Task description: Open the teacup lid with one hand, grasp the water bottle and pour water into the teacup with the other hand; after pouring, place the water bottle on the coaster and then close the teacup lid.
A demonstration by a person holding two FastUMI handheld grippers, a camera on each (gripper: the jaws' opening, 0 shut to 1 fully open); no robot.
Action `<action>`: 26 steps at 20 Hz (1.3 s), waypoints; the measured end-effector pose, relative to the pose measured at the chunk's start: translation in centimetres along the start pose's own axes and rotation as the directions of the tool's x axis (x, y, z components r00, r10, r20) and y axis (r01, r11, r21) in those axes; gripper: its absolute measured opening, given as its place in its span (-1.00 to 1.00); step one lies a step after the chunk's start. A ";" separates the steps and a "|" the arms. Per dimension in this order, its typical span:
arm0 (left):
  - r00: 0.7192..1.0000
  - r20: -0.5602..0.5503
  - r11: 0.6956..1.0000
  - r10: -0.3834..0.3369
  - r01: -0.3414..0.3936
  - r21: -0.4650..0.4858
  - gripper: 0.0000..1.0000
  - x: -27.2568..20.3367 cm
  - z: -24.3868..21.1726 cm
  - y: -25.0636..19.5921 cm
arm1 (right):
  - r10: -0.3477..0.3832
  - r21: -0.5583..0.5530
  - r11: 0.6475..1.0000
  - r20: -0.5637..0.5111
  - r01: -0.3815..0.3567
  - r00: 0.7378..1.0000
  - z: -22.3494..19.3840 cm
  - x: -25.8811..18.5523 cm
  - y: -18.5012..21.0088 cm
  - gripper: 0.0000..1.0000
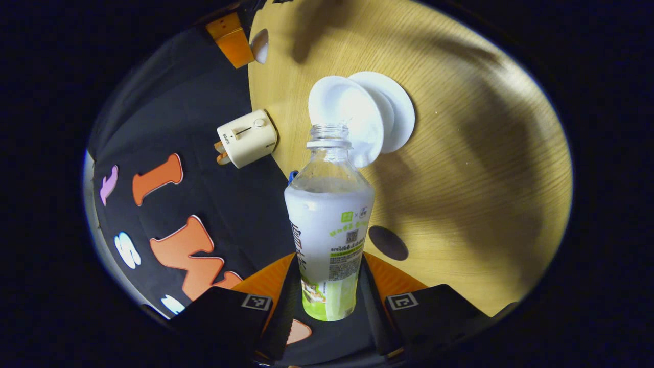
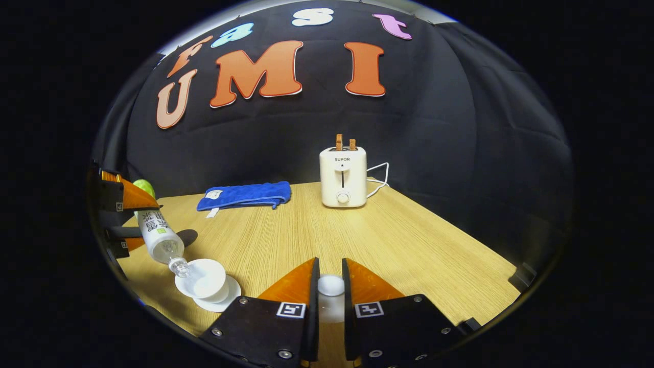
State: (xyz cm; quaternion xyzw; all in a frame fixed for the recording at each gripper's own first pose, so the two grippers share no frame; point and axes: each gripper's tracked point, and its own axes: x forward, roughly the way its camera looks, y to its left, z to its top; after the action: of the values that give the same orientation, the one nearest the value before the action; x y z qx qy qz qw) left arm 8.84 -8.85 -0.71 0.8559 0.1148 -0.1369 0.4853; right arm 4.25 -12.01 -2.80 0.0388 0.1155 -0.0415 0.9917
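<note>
Left gripper (image 1: pixel 327 301) is clamping the clear plastic water bottle (image 1: pixel 329 225), tilting its neck over the white teacup (image 1: pixel 347 120); right gripper (image 2: pixel 329 291) is pinching the lid (image 2: pixel 331 285). Toaster (image 2: pixel 343 176) and folded blue towel (image 2: pixel 245 196) are standing behind on the wood-grain table (image 2: pixel 409 240).

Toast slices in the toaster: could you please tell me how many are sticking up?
2: both stand side by side in the slots on top of the toaster, at the table's far edge by the wall; more may sit hidden inside.
</note>
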 end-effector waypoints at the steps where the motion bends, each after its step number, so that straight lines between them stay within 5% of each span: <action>1: 1.000 0.008 0.999 -0.007 0.007 -0.043 0.28 0.1 0.1 -0.3 | 0.001 0.000 1.000 -0.002 -0.001 1.000 0.0 0.0 0.0 -0.58; 5: 0.999 0.035 0.968 -0.010 0.018 -0.252 0.27 0.6 0.2 -0.8 | 0.000 0.004 1.000 -0.006 0.000 1.000 -0.1 0.0 0.0 -0.58; 14: 0.996 0.090 0.781 -0.016 0.068 -0.620 0.25 0.0 -0.4 -2.3 | 0.006 0.002 1.000 -0.012 -0.006 1.000 -0.2 0.0 0.1 -0.59; 19: 0.996 0.092 0.559 0.012 0.069 -0.826 0.25 -0.1 -1.9 -2.9 | 0.017 -0.003 1.000 0.003 -0.017 1.000 0.2 -0.2 0.2 -0.58; 21: 0.997 0.073 0.480 0.033 0.049 -0.876 0.43 -0.8 -3.2 -3.4 | 0.021 -0.009 1.000 0.008 -0.021 1.000 0.3 -0.1 0.2 -0.59; 22: 0.997 0.071 0.432 0.040 0.047 -0.901 0.27 -0.9 -3.3 -3.4 | 0.024 -0.010 1.000 0.007 -0.024 1.000 0.3 -0.2 0.3 -0.59; 26: 0.994 0.095 0.203 0.056 0.082 -0.976 0.34 -0.4 -4.1 -2.7 | 0.029 -0.012 1.000 -0.003 -0.029 1.000 0.0 0.1 0.4 -0.59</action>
State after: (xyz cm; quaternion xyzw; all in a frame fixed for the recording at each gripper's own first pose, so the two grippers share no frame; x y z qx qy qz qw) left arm 8.06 -4.00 -0.77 0.3475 0.1556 -0.0842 0.9208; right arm 4.33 -11.62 -2.81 0.0344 0.1168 -0.0263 0.9922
